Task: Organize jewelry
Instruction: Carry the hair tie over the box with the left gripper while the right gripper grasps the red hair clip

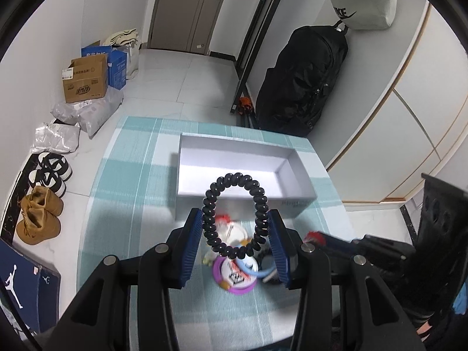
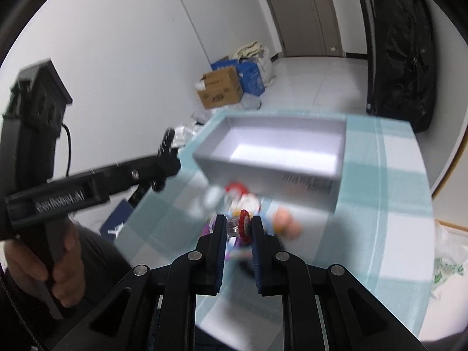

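My left gripper (image 1: 235,219) is shut on a black spiral hair tie (image 1: 260,201), held upright above the table in front of an open white box (image 1: 289,201). Below it lies a pile of jewelry (image 1: 237,275): a purple ring, a light blue ring and red-and-white pieces. My right gripper (image 2: 237,223) is shut on a small red beaded ring with a clear part (image 2: 242,223), held above the blurred pile (image 2: 242,201) near the box's (image 2: 263,175) front wall. The right gripper's tip (image 1: 314,237) shows at the right of the left wrist view. The left gripper (image 2: 168,143) shows at the left of the right wrist view.
The table has a teal and white checked cloth (image 1: 131,175). On the floor to the left are shoes (image 1: 41,219), cardboard boxes (image 1: 84,80) and plastic bags (image 1: 87,111). A black bag (image 1: 304,76) stands behind the table. A plastic bag (image 2: 447,263) lies at the table's right.
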Demonstrator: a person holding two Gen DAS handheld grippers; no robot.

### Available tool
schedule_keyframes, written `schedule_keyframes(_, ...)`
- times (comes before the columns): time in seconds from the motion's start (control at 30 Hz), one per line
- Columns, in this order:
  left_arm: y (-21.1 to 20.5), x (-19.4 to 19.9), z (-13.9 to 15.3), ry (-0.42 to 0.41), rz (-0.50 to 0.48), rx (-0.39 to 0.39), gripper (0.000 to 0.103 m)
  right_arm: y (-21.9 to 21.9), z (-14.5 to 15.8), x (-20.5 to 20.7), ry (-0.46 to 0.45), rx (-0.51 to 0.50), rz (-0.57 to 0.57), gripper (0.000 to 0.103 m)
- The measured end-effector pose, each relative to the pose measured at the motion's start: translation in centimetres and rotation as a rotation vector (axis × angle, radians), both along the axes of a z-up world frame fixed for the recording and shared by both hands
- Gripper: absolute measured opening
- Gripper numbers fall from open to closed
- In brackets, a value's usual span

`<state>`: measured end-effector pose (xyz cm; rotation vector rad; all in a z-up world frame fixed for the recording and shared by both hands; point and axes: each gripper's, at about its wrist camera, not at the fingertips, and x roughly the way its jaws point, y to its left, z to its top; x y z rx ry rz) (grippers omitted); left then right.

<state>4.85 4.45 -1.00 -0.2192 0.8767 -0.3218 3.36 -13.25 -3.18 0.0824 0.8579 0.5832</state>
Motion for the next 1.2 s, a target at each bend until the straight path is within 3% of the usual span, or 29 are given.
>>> schedule_keyframes(0.33,-1.4,5.5,-0.3,0.037,-0.056,-0.018,0.039,-1.6,2.4,6.5,-0.013,0.068,-0.022,0.015)
schedule_keyframes(0.77,-2.8,9.8,-2.9,0.125,-0.119,-0.017,0.039,-1.4,-0.3,13.4,0.075,0.079,-0.027,0.015)
schedule_keyframes(1.2,-2.3,11.4,-4.1,0.166,-0.132,-0.08,0.04,-1.7,-2.5,15.1,0.162,0.076,-0.041,0.017)
